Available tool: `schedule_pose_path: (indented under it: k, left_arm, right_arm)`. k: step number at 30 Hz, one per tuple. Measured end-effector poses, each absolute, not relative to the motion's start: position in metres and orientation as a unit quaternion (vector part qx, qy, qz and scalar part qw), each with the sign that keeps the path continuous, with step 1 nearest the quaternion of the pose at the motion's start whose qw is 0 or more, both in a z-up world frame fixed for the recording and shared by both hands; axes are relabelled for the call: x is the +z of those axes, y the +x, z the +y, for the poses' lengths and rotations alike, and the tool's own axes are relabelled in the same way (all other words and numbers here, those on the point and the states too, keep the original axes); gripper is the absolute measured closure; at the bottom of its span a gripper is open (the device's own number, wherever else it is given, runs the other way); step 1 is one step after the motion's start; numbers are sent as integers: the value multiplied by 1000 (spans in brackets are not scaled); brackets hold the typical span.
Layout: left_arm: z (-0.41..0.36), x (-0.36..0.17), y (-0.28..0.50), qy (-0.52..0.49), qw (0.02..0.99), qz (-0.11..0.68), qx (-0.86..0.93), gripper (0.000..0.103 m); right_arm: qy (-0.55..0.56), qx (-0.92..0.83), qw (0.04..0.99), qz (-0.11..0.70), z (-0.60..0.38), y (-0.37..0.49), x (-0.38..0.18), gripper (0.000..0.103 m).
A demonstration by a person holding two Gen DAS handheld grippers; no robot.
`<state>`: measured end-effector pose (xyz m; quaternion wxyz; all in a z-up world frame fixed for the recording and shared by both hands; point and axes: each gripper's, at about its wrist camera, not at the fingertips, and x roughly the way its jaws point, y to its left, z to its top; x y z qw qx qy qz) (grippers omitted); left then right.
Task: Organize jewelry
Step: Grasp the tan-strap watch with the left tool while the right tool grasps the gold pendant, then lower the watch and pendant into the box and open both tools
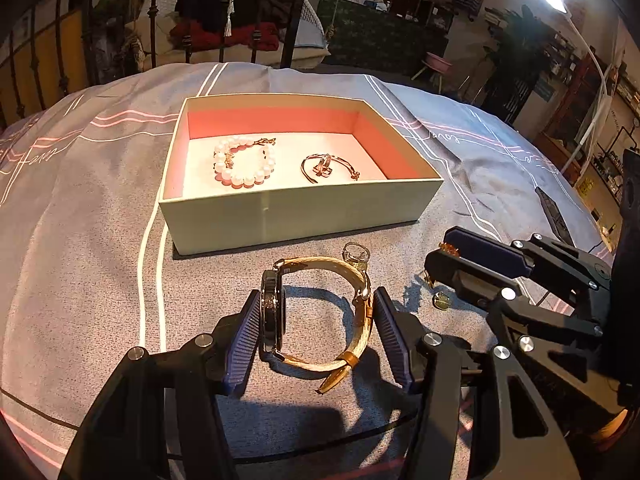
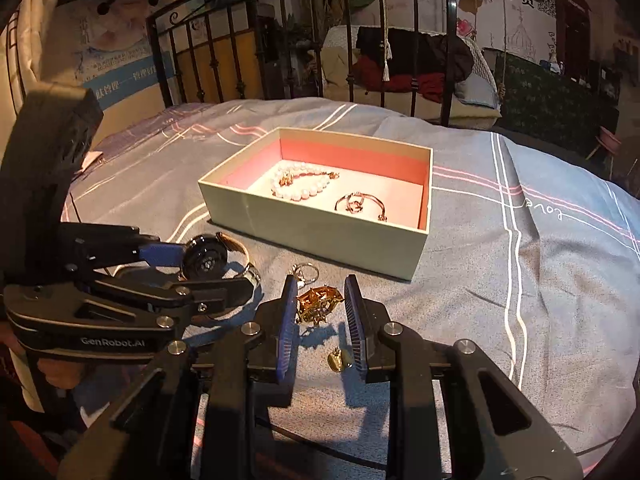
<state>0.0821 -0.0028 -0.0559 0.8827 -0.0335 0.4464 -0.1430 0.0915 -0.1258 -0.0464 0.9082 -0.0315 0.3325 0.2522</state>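
Note:
An open box [image 1: 280, 208] [image 2: 320, 232] with a pink inside holds a pearl bracelet [image 1: 244, 162] [image 2: 298, 184] and a rose-gold bangle [image 1: 328, 168] [image 2: 360, 204]. My left gripper [image 1: 316, 312] is open around a gold-strap watch [image 1: 276, 312] [image 2: 204, 260] lying on the bed; the pads stand at its sides, contact unclear. My right gripper [image 2: 320, 296] is open around a gold amber brooch [image 2: 318, 300] on the bedspread. A clear ring [image 1: 355, 254] [image 2: 304, 272] lies in front of the box. A small gold piece [image 2: 338, 358] [image 1: 442, 300] lies between the right fingers.
Everything sits on a grey striped bedspread [image 1: 100, 200]. A black iron bed rail [image 2: 280, 40] stands behind, with a cushioned chair holding dark and red clothes [image 2: 420, 64]. A dark flat object [image 1: 554, 212] lies on the bed at the right.

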Motion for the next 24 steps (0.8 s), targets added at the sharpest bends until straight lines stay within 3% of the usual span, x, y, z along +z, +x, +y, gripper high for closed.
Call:
schedule_pose_path:
  k: [7,10,12,14,16,19,21,24]
  left_arm:
    - [-4,-55,81,-32,883,446,-145,49]
    - [-3,-54,80,-33,883,445,-146,49]
    - [-3,-54,80,-31,883,446,-145,49]
    - [-3,-53,79,-33,883,445,-146,49]
    - [-1,-52,79,-35,883,444,-145,49]
    - [-1,-52,79,-38,883,444,-146,49]
    - [-2,-52,79,-39,883,444,-147,49]
    - [-2,-49,77,-40,884,442,-149,49]
  right_arm:
    - [-15,247,905,346,-128,98,-52,78]
    - [-26,250,885,391,-122,106,-61,77]
    - [-62,237,880,406,-116,105,-70,57]
    - [-66,235,883,400,-119,99,-71,45]
    - [-63,233,879,412,-123,96,-77,45]
    - [-58,233,879,413,-129,90,-82,49]
    - [-60,233,878,414,-129,90,-82,68]
    - [-60,244,873,417,-127,88,-81,87]
